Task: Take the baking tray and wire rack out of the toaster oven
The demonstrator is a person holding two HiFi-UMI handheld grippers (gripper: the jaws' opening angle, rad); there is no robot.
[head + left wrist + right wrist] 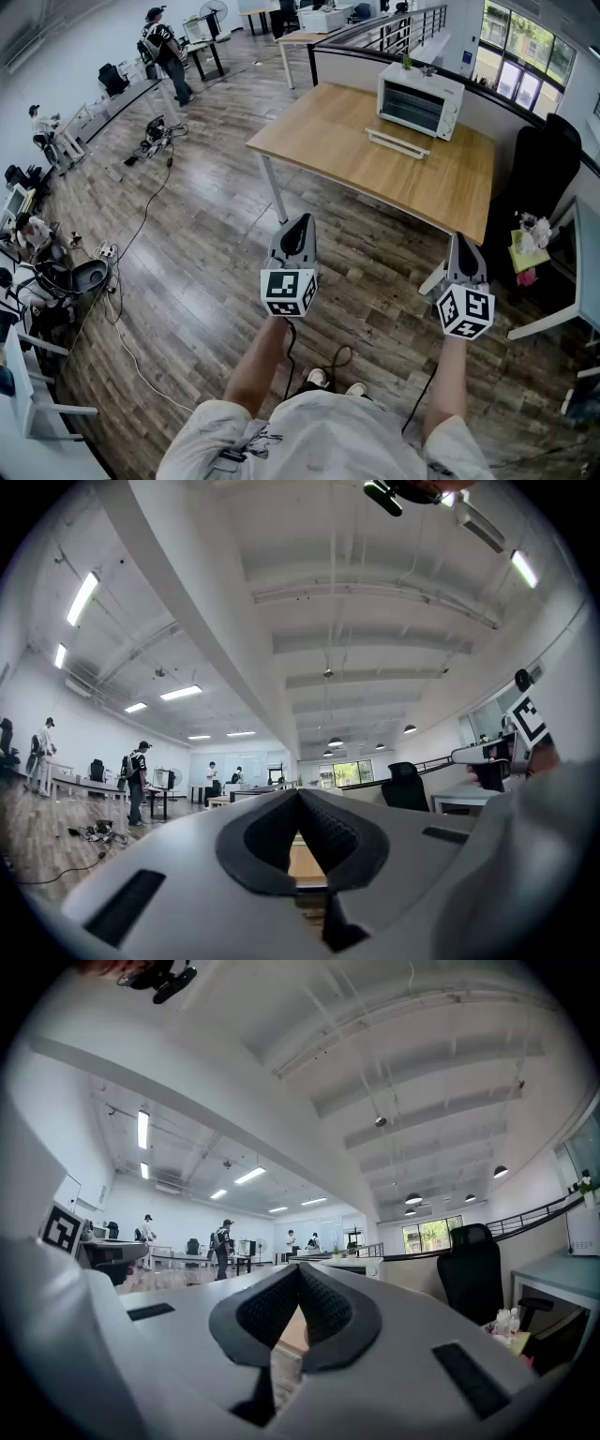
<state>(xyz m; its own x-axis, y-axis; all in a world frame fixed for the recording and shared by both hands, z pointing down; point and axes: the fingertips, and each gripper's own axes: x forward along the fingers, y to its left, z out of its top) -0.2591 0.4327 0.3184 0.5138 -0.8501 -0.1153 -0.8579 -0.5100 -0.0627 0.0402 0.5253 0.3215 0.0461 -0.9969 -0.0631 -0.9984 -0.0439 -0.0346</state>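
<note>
Toaster oven [419, 97] on wooden table [319, 131], far from left tool [300, 223] and right tool [460, 242].

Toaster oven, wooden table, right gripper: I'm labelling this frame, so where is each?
toaster oven [410, 108]: head view, on its glass door.
wooden table [328, 131]: head view, on the bare tabletop.
right gripper [459, 240]: head view, at the tip of its closed jaws.

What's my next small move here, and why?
Probably step toward the table: the oven sits on its far side, well beyond the left claw and right claw, which are both shut, empty and over the floor.
</note>
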